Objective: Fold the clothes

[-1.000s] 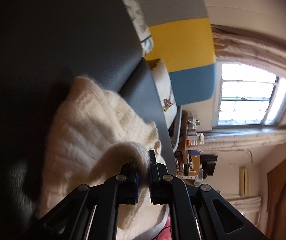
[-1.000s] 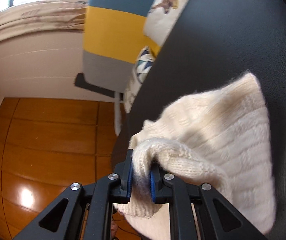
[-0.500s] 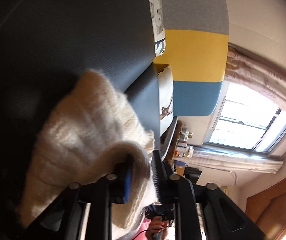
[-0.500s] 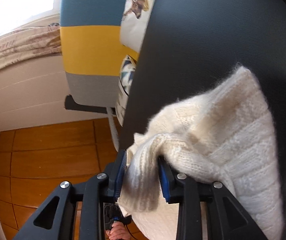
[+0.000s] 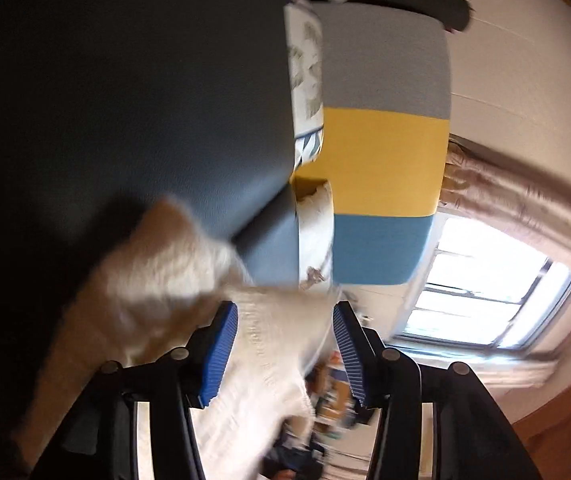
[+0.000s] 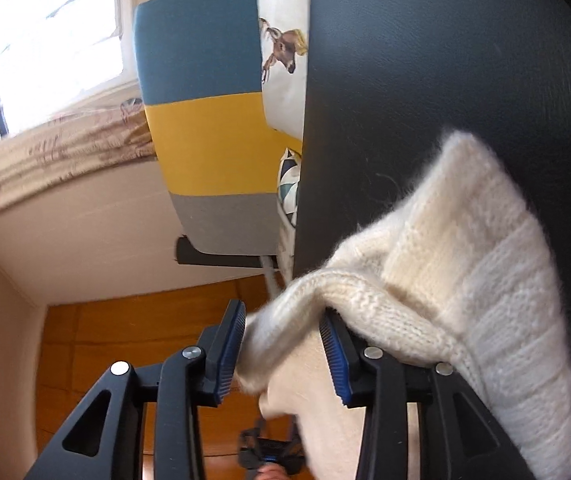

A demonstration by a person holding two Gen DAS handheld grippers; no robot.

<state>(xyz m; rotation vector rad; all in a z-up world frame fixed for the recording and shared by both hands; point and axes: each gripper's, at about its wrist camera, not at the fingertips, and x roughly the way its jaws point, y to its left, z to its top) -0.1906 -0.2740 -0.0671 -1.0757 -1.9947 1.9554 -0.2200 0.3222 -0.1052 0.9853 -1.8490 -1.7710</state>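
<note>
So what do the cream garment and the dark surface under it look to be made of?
Cream garment: a chunky fuzzy knit, probably wool or a wool-like yarn; ribbed stitches and a halo of loose fibres show. Dark surface: smooth with fine grain and a faint sheen, possibly leatherette or vinyl.

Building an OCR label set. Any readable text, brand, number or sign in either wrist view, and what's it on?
None readable in either view.
Deer cushion: a picture only, no words.
Patterned cushion: grey print, blurred, no letters made out.
Cluttered items under the window: motion-blurred, any labels too small to read.
Cream knit sweater: no tag or label showing.
Striped chair back: plain colour bands, no text.
</note>
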